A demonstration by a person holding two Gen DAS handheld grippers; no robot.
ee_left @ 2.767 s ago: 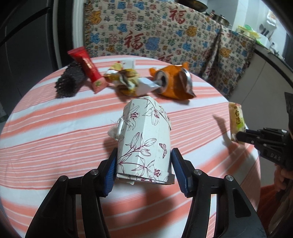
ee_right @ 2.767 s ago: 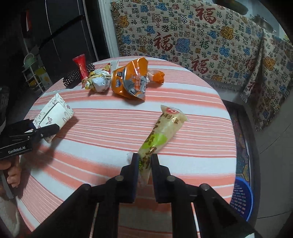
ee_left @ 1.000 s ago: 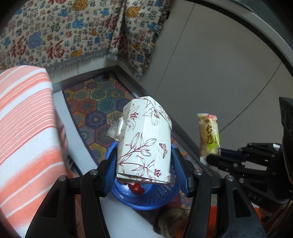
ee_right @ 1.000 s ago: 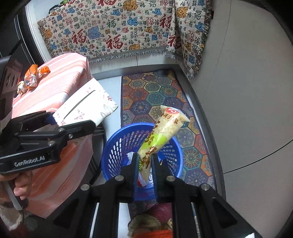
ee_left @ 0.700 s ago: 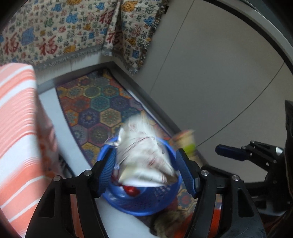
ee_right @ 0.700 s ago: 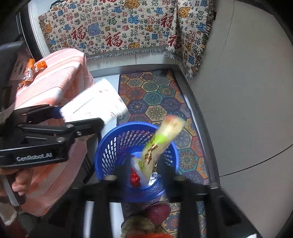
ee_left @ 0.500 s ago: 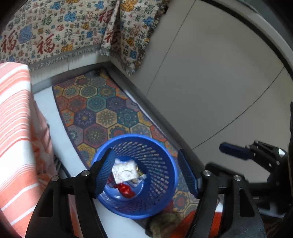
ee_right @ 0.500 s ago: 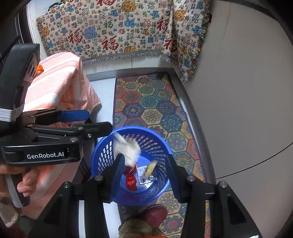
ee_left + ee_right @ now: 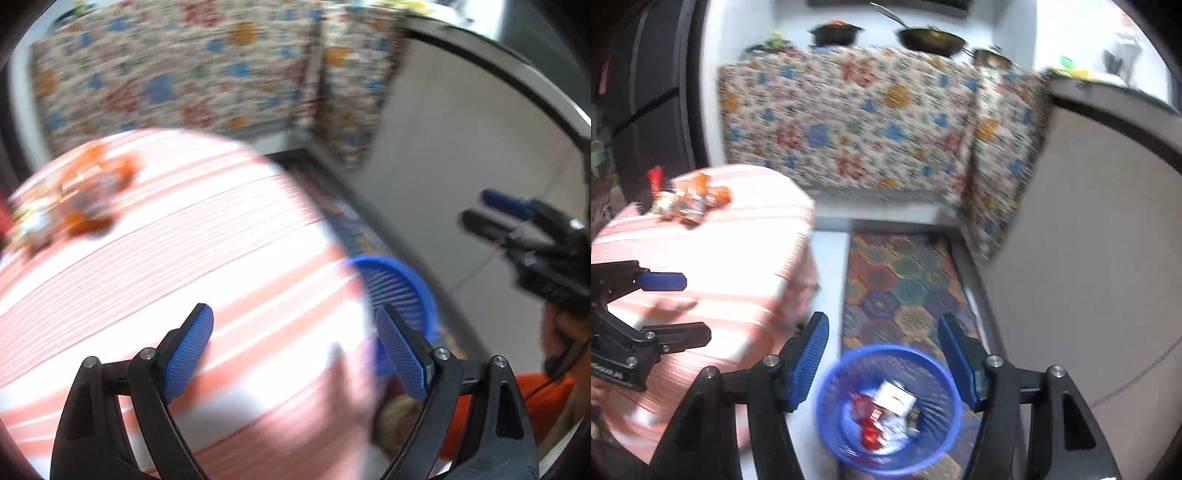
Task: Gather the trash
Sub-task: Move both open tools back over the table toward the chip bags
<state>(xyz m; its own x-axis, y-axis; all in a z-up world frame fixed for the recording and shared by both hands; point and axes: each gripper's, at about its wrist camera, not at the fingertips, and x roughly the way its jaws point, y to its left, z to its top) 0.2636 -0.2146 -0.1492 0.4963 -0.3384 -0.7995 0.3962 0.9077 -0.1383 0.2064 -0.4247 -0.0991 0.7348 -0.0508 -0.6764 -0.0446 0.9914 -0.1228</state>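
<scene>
Left gripper: jaws opening, wide apart, nothing between the blue pads; pointed down over the near edge of the round table with its orange-striped cloth. Table rim curving from 12 toward 4 o'clock in the left wrist view, dropping straight to floor. Blue basket just past that rim at 3 o'clock, partly hidden by the cloth edge.

Right gripper: jaws opening, empty, poised above the basket at 6 o'clock. Collected trash lying in the basket bottom: a white carton, red wrappers, pale scraps, all blurred. Remaining wrappers, orange and red, clustered on the far side of the table at 10 o'clock, well apart from both grippers.

Open room: strip of pale floor between table skirt and patterned rug, rug running toward 12 o'clock to a patterned drape. Plain wall panel closing off the 3 o'clock side, near the basket. Pans on the counter above the drape.

Writing: light lettering on the left gripper body at 8 o'clock in the right wrist view, too smeared to read. Drape print blurred, unreadable.
</scene>
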